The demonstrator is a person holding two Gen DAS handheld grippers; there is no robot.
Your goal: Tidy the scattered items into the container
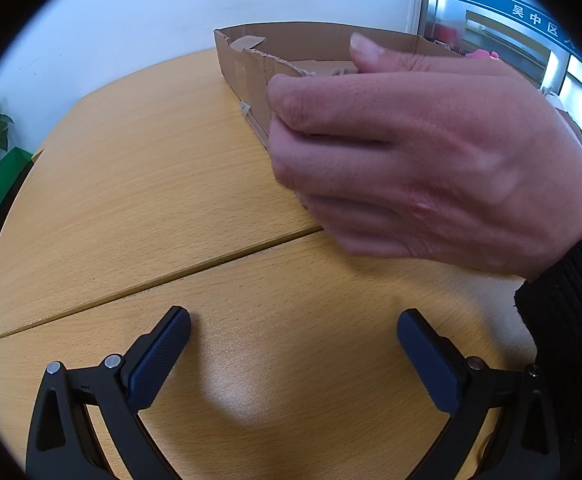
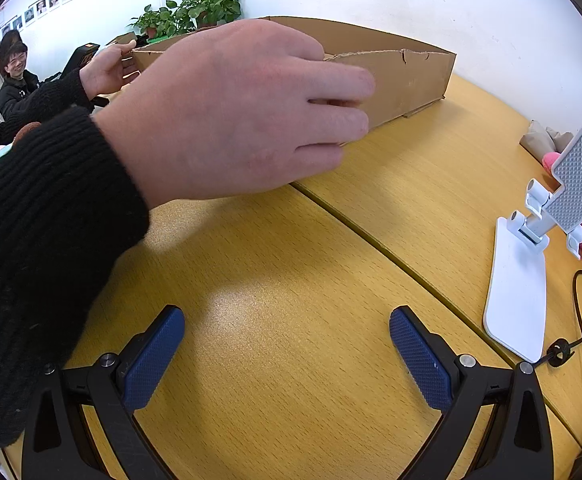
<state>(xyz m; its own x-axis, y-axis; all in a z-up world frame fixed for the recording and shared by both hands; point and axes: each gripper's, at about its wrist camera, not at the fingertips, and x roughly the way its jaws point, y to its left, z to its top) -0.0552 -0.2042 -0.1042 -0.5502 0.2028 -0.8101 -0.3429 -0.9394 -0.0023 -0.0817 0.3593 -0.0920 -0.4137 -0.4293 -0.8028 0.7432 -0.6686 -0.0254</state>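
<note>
though wide apart, both tools (image 1: 293, 330) (image 2: 287, 328) empty

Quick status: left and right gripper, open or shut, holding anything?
Left gripper: open, holding nothing, over the table.
Right gripper: open, holding nothing.

Both views are bright and evenly lit, with a circular fisheye frame fading to black at the corners and a thin blue fringe along the rim. Straight lines bow outward: the seam in the yellow wood-grain counter (image 1: 139, 184) curves, and the brown cardboard box (image 2: 411, 76) bends near the edge. A soft white glare patch shines on the counter just ahead of the dark blue textured fingers (image 1: 159, 360) in each view, suggesting overhead light. Shadows are faint and diffuse. The bare hand in a black knitted sleeve (image 2: 227, 112) looks slightly soft at its fingertips; the white wall (image 1: 171, 8) is near overexposed
</note>
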